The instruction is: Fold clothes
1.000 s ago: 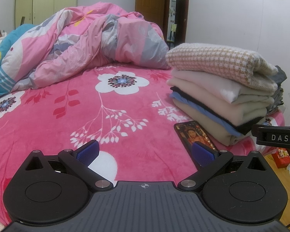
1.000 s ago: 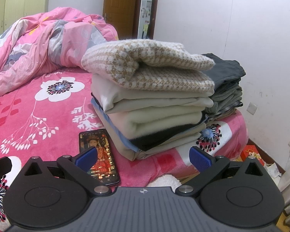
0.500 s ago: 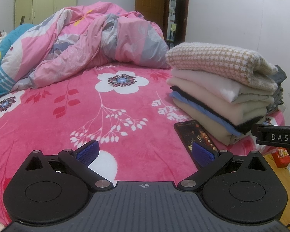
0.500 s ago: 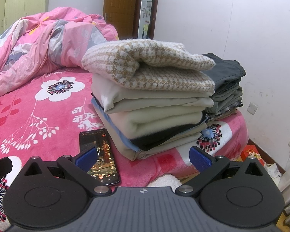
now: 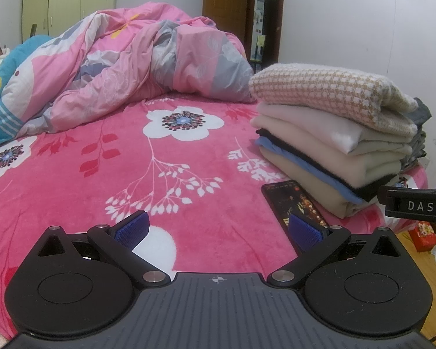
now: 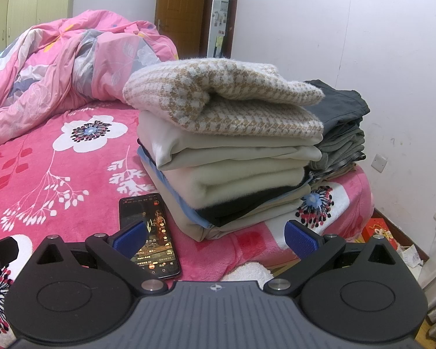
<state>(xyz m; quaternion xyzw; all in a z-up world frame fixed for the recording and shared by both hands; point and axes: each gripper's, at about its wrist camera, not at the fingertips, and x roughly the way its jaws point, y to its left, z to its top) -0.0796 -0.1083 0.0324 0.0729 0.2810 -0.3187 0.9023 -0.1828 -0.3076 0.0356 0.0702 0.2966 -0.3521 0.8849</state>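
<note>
While both claws hang low over the bed's near edge, jaws spread and gripping nothing, the room runs left to right: pale wardrobe (image 5: 66, 5) at far left, person lying under a blue cover, rumpled pink quilt (image 5: 136, 69), wooden door (image 5: 226, 5), white wall. Pink floral bedspread (image 5: 130, 168) bare in the middle. Left claw (image 5: 218, 229). Lit phone (image 6: 149, 232) flat beside the stack of folded clothes (image 6: 232, 157), houndstooth knit (image 6: 226, 96) on top, grey pile (image 6: 343, 133) behind. Right claw (image 6: 216, 234).
</note>
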